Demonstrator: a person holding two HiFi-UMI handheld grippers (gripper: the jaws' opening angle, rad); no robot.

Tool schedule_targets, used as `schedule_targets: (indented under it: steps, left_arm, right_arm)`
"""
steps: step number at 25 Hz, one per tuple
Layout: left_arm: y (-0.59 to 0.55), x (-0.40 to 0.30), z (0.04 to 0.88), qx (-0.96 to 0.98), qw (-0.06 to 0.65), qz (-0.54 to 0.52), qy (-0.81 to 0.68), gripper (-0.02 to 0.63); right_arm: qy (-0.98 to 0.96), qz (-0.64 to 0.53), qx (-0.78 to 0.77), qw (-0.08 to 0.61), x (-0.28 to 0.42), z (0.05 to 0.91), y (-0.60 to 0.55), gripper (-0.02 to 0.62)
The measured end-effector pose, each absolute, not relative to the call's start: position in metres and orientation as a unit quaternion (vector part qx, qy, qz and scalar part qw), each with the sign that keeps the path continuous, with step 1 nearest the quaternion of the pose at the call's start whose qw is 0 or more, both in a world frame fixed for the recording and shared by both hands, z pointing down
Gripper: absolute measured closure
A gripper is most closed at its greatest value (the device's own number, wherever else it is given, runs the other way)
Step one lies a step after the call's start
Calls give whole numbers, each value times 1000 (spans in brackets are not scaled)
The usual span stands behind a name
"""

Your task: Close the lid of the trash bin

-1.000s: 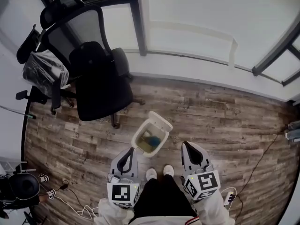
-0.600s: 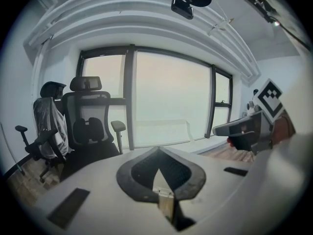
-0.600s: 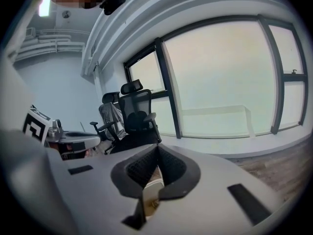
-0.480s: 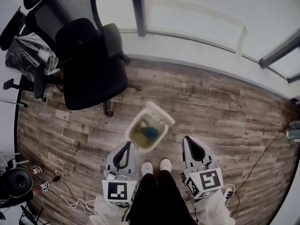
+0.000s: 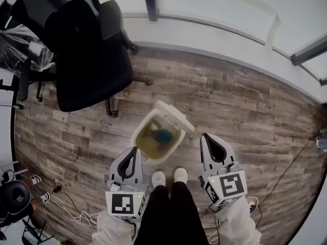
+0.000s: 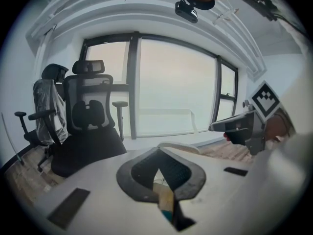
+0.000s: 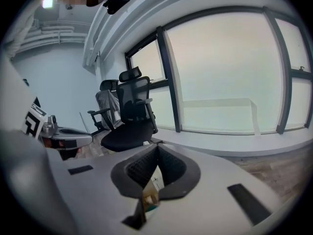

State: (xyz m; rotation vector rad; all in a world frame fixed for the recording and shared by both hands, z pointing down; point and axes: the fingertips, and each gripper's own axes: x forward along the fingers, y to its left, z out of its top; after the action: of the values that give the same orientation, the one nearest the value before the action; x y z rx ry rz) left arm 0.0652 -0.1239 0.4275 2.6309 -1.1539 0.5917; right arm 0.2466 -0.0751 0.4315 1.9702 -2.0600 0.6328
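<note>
One trash bin point(image 5: 137, 136) stands open on the wood floor point(image 5: 245, 111), long axis 7 to 1 o'clock, lid point(image 5: 175, 116) raised at 1. Left gripper point(image 5: 135, 150) and right gripper point(image 5: 205, 137) flank it, jaws together, empty.

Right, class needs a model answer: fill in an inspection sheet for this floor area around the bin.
Surface: wood-plank floor.
Job's things: trash bin, lid standing open on its far side; blue item inside.
Clutter: black office chair to the far left.
Tongs: left tongs and right tongs shut, empty, either side of the bin's near edge.
Cables: white cable lower left; thin dark cable right.
Surroundings: window wall beyond; person's white shoes by the bin.
</note>
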Motion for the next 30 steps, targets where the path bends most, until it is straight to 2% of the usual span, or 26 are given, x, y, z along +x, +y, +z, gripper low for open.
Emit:
schedule_targets:
  steps: [11, 22, 30]
  left_arm:
    - [-131, 68, 490, 881, 132, 223, -395, 598]
    - [-140, 45, 509, 870, 147, 234, -408, 598]
    - [-139, 26, 511, 868, 152, 227, -415, 598]
  right_arm:
    - [-691, 242, 669, 130, 265, 513, -97, 572]
    - [-697, 253, 656, 142, 264, 538, -123, 572]
    - [-704, 264, 642, 148, 238, 540, -120, 571]
